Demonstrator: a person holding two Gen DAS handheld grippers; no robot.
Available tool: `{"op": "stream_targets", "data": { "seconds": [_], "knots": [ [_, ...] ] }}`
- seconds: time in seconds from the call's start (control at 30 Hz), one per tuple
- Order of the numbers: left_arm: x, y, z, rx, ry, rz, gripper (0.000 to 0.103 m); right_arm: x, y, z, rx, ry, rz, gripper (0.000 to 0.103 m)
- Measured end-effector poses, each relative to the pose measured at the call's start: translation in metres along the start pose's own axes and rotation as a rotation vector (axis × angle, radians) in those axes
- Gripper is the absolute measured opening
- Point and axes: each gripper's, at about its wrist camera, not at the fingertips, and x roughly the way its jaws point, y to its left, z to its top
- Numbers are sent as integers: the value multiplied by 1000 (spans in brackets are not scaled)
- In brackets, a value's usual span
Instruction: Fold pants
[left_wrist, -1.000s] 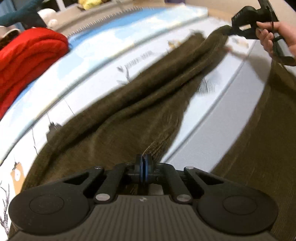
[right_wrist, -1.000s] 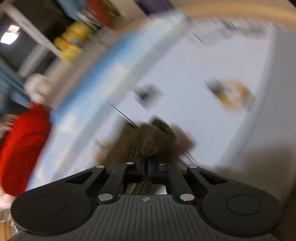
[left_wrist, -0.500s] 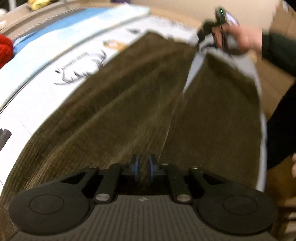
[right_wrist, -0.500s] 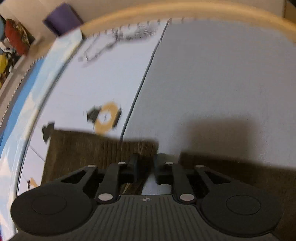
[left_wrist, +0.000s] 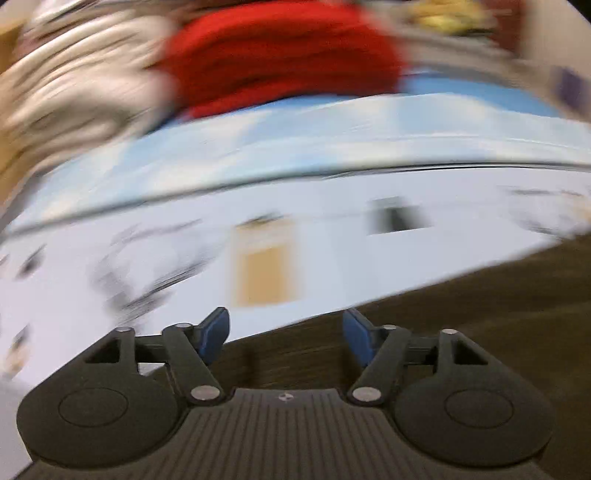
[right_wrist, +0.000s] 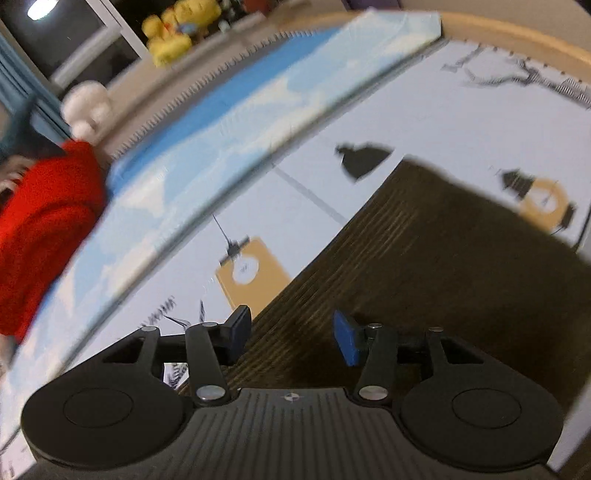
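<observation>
**Both grippers let go above the brown pants**

White bed cover (right_wrist: 424, 122) with little printed pictures fills most of both views; a blue and white strip (right_wrist: 236, 110) runs along its far side; a red pile of cloth (left_wrist: 280, 51) sits past that strip, and yellow soft toys (right_wrist: 173, 29) sit on a ledge behind.

The brown pants (right_wrist: 443, 258) lie flat on the cover; in the right wrist view they reach away from the camera and a bit to the right, and their far end is a straight edge close to an orange printed shape (right_wrist: 545, 201); the near left edge of the cloth runs slanted beside another orange printed tag (right_wrist: 251, 273).

The right gripper (right_wrist: 291, 338) has its fingers spread wide with nothing between them; it hangs right over the near part of the pants, and the cloth shows in the gap.

The left gripper (left_wrist: 286, 338) is spread wide too and holds nothing; its view is very blurry; the pants (left_wrist: 461, 321) show under it and off to its right, and bare cover lies ahead and to its left.

My guess is that one fold has been laid down; the pants look long from near to far, so the next fold likely goes along that line; the right gripper looks better placed, since the cloth lies straight in front of it.
</observation>
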Motion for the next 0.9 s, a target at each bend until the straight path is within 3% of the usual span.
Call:
{"op": "stream_targets", "data": {
  "seconds": [0.07,0.13,0.2,0.27,0.33,0.37,0.43,0.53,0.6,0.67,0.73,0.77,0.83,0.9],
  "knots": [
    [15,32,-5,-57,57,119,84,19,16,-2,-2,8,-87,52],
    [29,68,-9,-119,116,187,84,31,36,-6,-55,-18,-178,52],
    [39,94,-18,-172,176,219,84,38,56,-10,-110,-30,-272,52],
    [50,108,-25,-198,220,204,83,45,70,-14,-142,-48,-346,49],
    [60,112,-29,-218,240,151,67,49,68,-17,-180,-83,-398,2],
    [65,113,-31,-238,239,109,51,51,69,-16,-190,-92,-417,1],
    [63,118,-31,-263,201,115,44,55,66,-10,-131,-109,-417,1],
    [53,115,-28,-304,54,119,42,43,62,3,-72,-235,-235,1],
    [51,110,-25,-277,-13,143,43,37,55,9,-81,-235,-149,3],
    [54,110,-25,-284,2,153,45,24,38,14,-45,-233,-104,4],
    [60,111,-25,-309,60,153,49,-1,14,19,-47,-248,-51,12],
    [61,113,-24,-319,80,153,49,-16,2,21,-64,-260,-53,15],
    [60,117,-22,-342,92,153,54,-48,-26,17,-52,-314,-127,35],
    [59,120,-21,-366,108,152,55,-74,-64,10,34,-336,-220,42]
  ]
}}
